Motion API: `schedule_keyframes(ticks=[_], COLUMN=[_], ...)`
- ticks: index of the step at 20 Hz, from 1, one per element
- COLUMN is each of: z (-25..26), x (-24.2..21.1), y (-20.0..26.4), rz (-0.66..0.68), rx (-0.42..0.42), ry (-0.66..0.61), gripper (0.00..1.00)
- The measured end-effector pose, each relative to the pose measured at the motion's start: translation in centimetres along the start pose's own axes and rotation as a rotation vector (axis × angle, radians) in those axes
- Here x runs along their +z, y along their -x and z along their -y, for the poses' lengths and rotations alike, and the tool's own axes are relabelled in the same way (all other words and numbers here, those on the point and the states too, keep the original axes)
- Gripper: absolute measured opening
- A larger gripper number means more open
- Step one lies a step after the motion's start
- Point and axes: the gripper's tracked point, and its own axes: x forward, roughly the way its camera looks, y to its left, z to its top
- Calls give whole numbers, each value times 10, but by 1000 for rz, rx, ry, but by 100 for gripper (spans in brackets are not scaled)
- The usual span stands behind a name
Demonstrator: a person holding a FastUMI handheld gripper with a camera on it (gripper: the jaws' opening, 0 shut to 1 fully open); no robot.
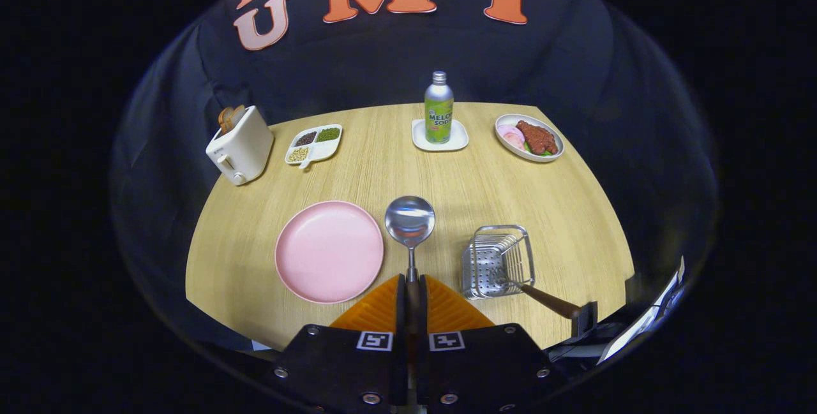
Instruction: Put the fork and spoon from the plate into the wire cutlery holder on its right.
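My gripper (412,286) is shut on the handle of a metal spoon (410,219), whose round bowl sticks out ahead of the fingers, above the table between plate and holder. The pink plate (329,251) lies bare just left of the fingers. The wire cutlery holder (498,261) stands to the right of the fingers. A utensil with a brown wooden handle (549,302), likely the fork, leans in the holder, handle pointing out toward the near right; its head is hidden by the mesh.
Along the far side of the wooden table (447,178) stand a white toaster (240,145) with bread, a divided dish of beans (313,144), a green soda bottle (439,110) on a coaster, and a plate of food (529,137).
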Motion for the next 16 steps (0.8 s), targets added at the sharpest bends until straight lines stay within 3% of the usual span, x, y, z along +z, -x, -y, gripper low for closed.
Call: schedule_keyframes(ticks=[5,16], z=[37,82], x=[-3,-31], y=[12,2], rz=[-19,-236], rx=[-61,-126], ry=[-10,28], gripper=[7,7])
